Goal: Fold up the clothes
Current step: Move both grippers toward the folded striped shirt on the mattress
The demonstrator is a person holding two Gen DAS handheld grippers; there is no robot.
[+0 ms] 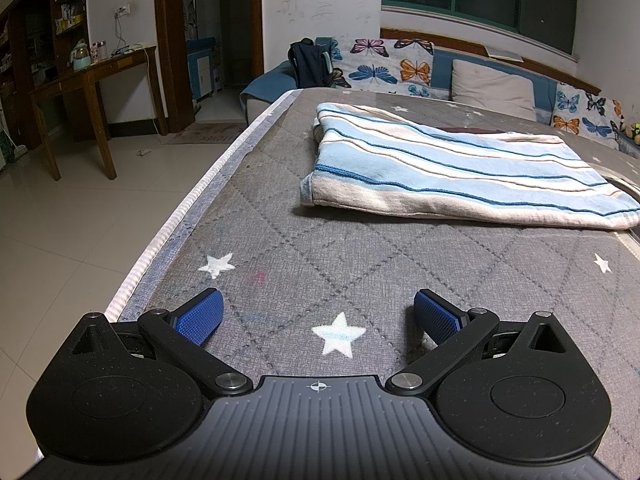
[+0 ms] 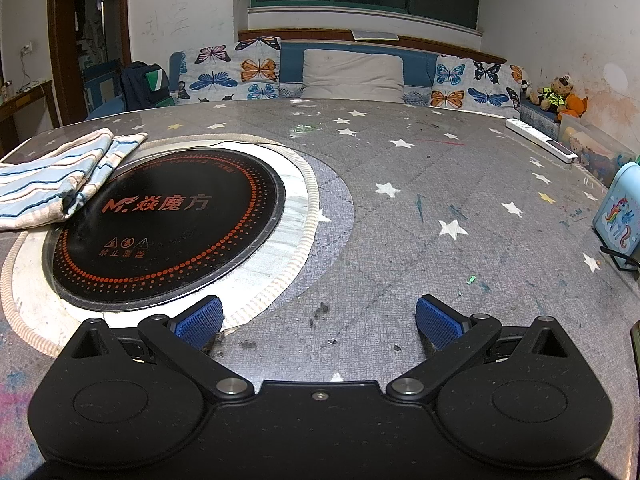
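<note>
A folded cloth with light blue, white and dark blue stripes (image 1: 460, 172) lies flat on the grey star-patterned table cover (image 1: 320, 264), ahead and to the right of my left gripper (image 1: 316, 314). The left gripper is open and empty, low over the cover. In the right wrist view the same cloth (image 2: 60, 176) lies at the far left, its corner over the rim of a black round induction cooktop (image 2: 168, 224). My right gripper (image 2: 320, 316) is open and empty near the table's front edge, right of the cooktop.
The table's left edge (image 1: 188, 216) drops to a tiled floor with a wooden desk (image 1: 80, 80). A sofa with butterfly cushions (image 2: 260, 72) runs behind the table. A white power strip (image 2: 540, 140) and a blue pony tin (image 2: 620, 212) sit at the table's right side.
</note>
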